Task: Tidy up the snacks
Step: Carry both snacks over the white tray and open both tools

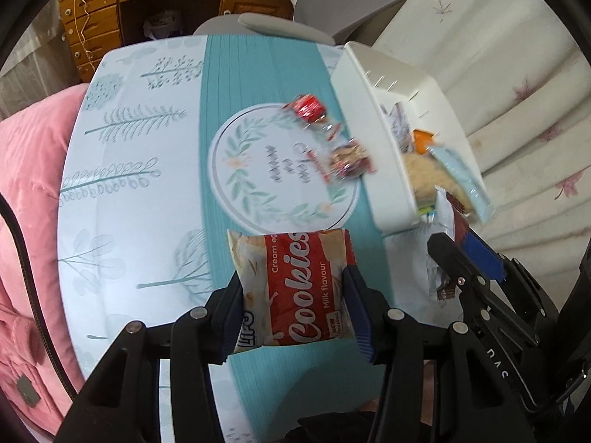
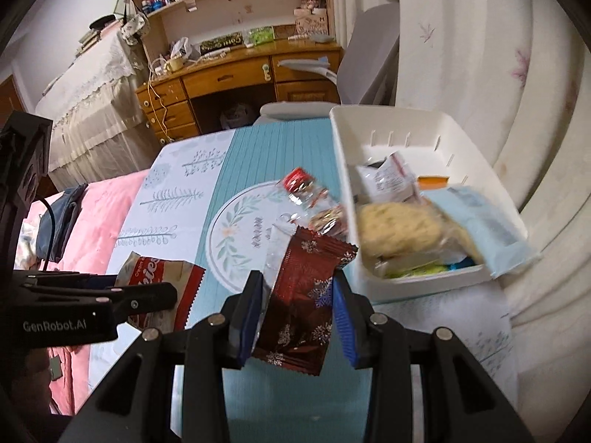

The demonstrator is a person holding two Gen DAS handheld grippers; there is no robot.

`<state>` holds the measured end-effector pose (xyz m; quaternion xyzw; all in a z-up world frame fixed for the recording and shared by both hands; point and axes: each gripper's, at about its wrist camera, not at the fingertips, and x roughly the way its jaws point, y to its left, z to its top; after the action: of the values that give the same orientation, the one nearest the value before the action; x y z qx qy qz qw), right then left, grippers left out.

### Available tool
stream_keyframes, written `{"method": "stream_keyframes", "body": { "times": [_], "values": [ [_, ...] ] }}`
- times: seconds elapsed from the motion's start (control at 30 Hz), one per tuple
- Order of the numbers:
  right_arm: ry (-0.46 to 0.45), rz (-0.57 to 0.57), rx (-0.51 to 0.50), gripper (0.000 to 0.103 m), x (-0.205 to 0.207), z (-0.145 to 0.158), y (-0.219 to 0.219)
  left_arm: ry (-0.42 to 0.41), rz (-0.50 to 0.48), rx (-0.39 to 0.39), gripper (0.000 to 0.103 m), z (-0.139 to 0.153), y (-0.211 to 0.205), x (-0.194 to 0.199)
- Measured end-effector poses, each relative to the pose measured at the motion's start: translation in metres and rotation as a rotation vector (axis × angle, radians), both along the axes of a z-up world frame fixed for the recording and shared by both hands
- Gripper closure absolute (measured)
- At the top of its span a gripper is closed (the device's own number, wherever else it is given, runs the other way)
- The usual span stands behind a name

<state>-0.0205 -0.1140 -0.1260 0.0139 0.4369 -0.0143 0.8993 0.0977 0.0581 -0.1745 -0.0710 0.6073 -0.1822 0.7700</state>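
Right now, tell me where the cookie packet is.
The cookie packet is clamped in the left gripper, above the table, left of the white bin.

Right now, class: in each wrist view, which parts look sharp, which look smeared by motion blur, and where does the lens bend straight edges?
Left wrist view: the red-and-cream cookie packet in the left gripper is sharp; the small clear-wrapped sweets are smeared; the table edge bows. Right wrist view: the dark red snowflake wrapper in the right gripper is crisp; the white plastic basket contents blur; corners go black.
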Motion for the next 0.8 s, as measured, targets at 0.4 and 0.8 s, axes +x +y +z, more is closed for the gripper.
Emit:
{"method": "stream_keyframes", "body": {
  "times": [0.4,0.8],
  "values": [
    [-0.050,0.082,-0.036,0.065,0.003,0.025,-0.080,-0.061,0.101,-0.060,0.053,0.017,-0.075,0.003],
    [-0.103,0.188,-0.104,0.065,0.028,0.038,-0.134,-0.141,0.156,-0.070,0.053,0.022,-0.137,0.040]
  ]
}}
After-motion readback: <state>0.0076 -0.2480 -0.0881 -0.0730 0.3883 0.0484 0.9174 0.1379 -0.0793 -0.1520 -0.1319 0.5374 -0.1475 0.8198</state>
